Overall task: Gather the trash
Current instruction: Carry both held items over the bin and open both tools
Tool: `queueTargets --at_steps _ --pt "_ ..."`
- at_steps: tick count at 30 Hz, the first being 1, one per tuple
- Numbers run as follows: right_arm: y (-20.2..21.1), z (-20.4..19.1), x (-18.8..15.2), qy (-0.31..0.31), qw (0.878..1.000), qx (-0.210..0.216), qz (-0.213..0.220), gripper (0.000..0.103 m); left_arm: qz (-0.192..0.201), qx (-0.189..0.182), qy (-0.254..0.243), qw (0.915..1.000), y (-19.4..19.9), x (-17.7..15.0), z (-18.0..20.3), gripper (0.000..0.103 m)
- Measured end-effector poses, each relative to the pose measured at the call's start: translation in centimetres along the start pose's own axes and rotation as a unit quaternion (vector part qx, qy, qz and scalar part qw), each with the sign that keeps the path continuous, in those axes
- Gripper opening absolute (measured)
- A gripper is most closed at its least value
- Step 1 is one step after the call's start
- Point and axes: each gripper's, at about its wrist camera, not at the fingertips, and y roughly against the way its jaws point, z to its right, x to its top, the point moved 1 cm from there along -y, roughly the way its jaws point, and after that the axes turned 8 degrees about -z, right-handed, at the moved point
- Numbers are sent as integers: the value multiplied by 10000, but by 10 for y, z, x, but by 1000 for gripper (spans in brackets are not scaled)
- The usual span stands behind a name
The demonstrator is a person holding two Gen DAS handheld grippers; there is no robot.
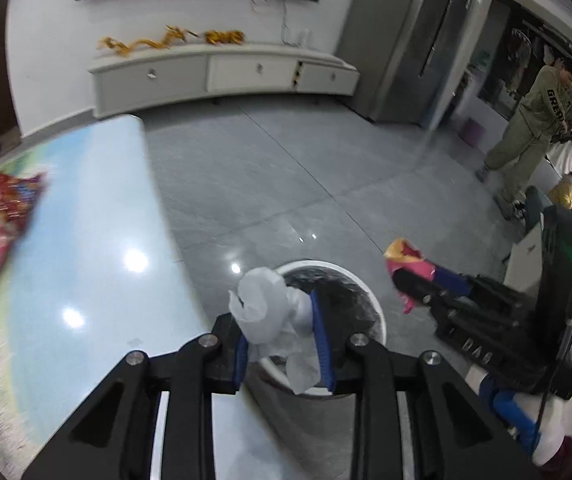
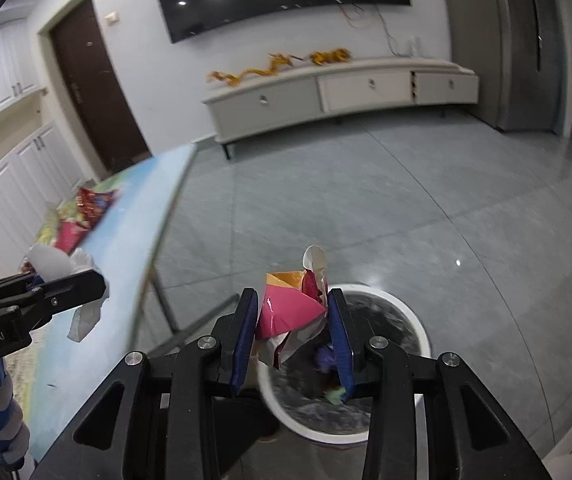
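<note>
White crumpled tissue (image 1: 264,312): I have it clamped between the blue pads of my left gripper (image 1: 282,344), over the bin.
Pink and yellow crumpled wrapper (image 2: 286,312): pinched in my right gripper (image 2: 293,340), at the bin's near rim.
Round white bin with black liner (image 2: 417,328): on the grey tiled floor (image 1: 286,168), just beside the table.
Table with glossy blue printed top (image 1: 106,240): I see red snack packets (image 1: 10,200) lying on its far part.
Long white cabinet (image 2: 325,92): against the far wall.
</note>
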Motion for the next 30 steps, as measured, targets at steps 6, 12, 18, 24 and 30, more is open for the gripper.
queueTargets --at_steps 6,12,18,24,30 --pt "-35 23 -1 -242 9991 -94 -333 36 -270 -140 -109 9995 -45 28 19 28" --pt "-58 36 -4 -390 9976 -173 -543 36 -510 -282 -99 9982 -82 47 29 36" --pt "-65 45 -5 -534 9965 -239 -602 36 -627 -353 -36 9974 -98 51 31 50" --pt "-62 54 -10 -677 9956 -287 -582 37 -670 -371 -10 9971 -98 49 33 53" --pt "-50 50 -9 -681 9963 -271 -451 40 -495 -248 30 9985 -81 44 29 53"
